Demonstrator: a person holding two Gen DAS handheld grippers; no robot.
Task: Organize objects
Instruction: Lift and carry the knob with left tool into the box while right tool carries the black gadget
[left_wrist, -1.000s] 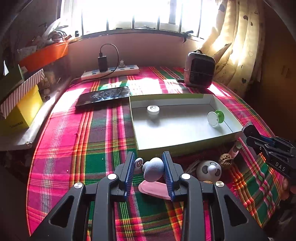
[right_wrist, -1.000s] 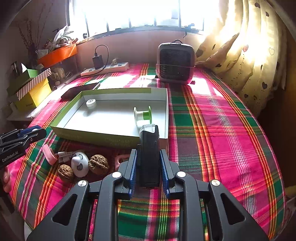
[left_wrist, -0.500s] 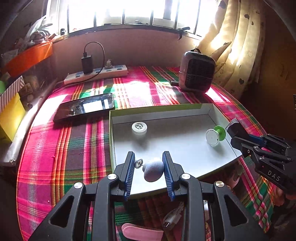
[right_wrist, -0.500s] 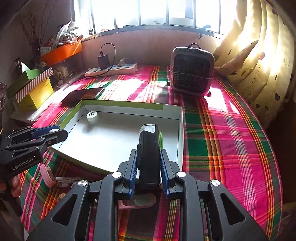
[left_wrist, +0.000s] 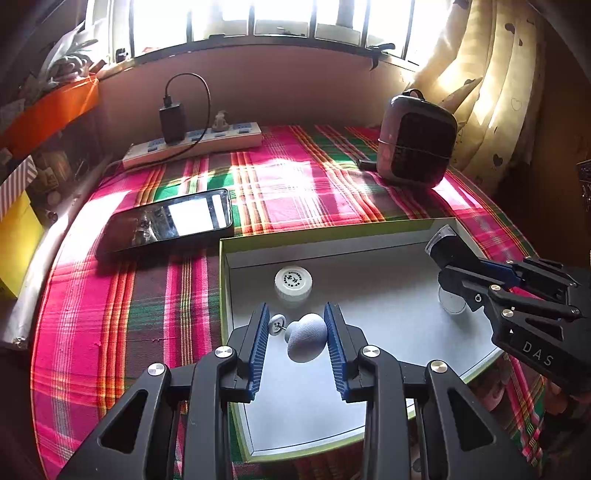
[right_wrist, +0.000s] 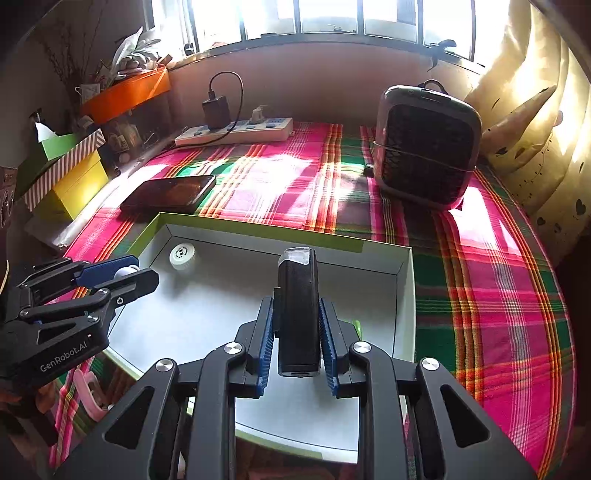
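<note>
Both grippers hang over the open box (left_wrist: 221, 288) now, the shallow one with the green rim and pale grey floor, sitting on the plaid-covered surface (left_wrist: 122, 306).

Left gripper (left_wrist: 297, 338) first: its blue-padded fingers are closed most of the way in on a small pale blue-grey knob (left_wrist: 306, 341), mushroom-shaped, with a little white disc (left_wrist: 277, 325) sticking out on a pin toward the left pad. The knob is held up in the air above the near-left part of the box floor. Just beyond it, resting on the floor of the box, lies a white round cap (left_wrist: 293, 282) with dark printing on top.

Right gripper (right_wrist: 295, 341): fingers squeezed narrow on a black oblong device (right_wrist: 297, 317) with a clear tip at its far end, standing up between the pads and pointing away from the camera. It is over the near-right part of the box, and a sliver of something green (right_wrist: 356, 326) peeks out on the box floor beside the right finger.

Around the box: a dark phone (left_wrist: 166, 221) lies flat just outside its far-left corner, a white power strip (left_wrist: 192, 146) with a black charger plugged in sits near the wall under the window, and a small dark heater (right_wrist: 424, 147) stands at the far right by the curtain. Something pink (right_wrist: 86, 395) lies on the cloth at the near-left edge of the right wrist view, outside the box.
</note>
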